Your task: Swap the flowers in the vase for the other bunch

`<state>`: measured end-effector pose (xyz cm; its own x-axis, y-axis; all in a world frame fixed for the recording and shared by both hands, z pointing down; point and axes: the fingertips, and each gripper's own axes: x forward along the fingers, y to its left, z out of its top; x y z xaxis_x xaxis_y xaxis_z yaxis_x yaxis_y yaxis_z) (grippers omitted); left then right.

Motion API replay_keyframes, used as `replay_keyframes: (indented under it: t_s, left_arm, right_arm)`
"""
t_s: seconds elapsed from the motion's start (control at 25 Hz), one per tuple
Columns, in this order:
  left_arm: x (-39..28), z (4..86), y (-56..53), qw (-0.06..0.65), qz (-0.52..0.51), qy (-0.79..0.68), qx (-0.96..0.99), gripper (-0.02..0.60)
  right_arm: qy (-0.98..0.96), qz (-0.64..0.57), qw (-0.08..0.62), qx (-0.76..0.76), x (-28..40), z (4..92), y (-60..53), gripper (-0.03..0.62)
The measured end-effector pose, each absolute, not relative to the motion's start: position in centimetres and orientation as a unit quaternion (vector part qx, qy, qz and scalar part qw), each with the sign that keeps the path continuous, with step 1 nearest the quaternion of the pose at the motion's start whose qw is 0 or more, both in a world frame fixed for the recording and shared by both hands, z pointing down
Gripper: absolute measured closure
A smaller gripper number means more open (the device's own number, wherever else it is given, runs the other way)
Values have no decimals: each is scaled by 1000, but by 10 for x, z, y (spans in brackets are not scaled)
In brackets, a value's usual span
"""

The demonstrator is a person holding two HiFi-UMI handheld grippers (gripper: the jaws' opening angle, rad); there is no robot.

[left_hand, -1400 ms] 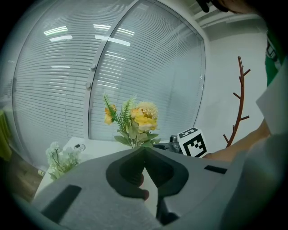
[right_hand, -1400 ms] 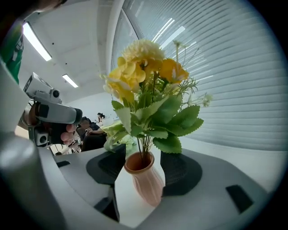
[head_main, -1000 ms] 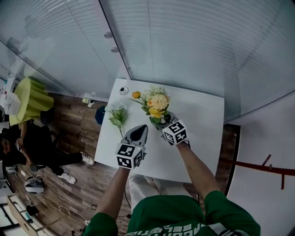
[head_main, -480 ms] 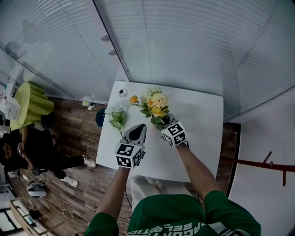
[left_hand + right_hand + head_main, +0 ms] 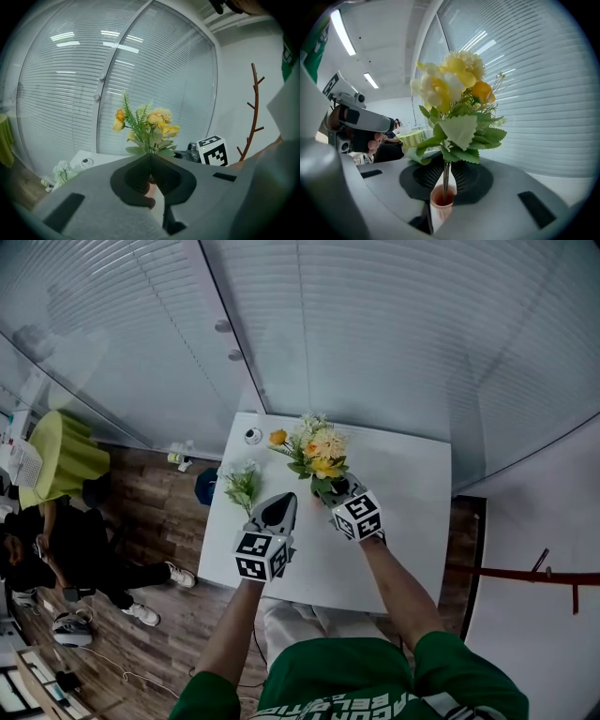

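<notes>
The yellow and white bouquet stands with its stems in a small pinkish vase on the white table. My right gripper has just been closing, and its jaws are now shut on the stems just above the vase mouth. The other bunch, white with green leaves, lies flat near the table's left edge. My left gripper hovers between the two bunches with its jaws together and nothing in them. In the left gripper view the bouquet rises behind the shut tips.
A small round object lies at the table's far left corner. Slatted glass walls stand behind the table. A person in black sits on the wooden floor side at left, near a green-covered table. A bare branch-like stand is at right.
The right gripper's jaws have come together around the bouquet stems, and gripper and bouquet have edged slightly upward. The left gripper has stayed put.
</notes>
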<state>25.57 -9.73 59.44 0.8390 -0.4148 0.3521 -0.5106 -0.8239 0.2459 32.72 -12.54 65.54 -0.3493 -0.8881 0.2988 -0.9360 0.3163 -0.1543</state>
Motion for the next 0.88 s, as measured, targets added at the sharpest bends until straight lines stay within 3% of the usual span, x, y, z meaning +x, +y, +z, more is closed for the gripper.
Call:
replay_keyframes:
  t_s: [0.56, 0.88]
  left_arm:
    - [264, 503, -113, 127, 85, -242, 958, 574]
    - [274, 484, -104, 108, 77, -233, 963, 574]
  right_arm:
    - [-819, 80, 12, 567, 338, 512, -131, 540]
    - [-820, 58, 2, 569, 346, 478, -123, 540]
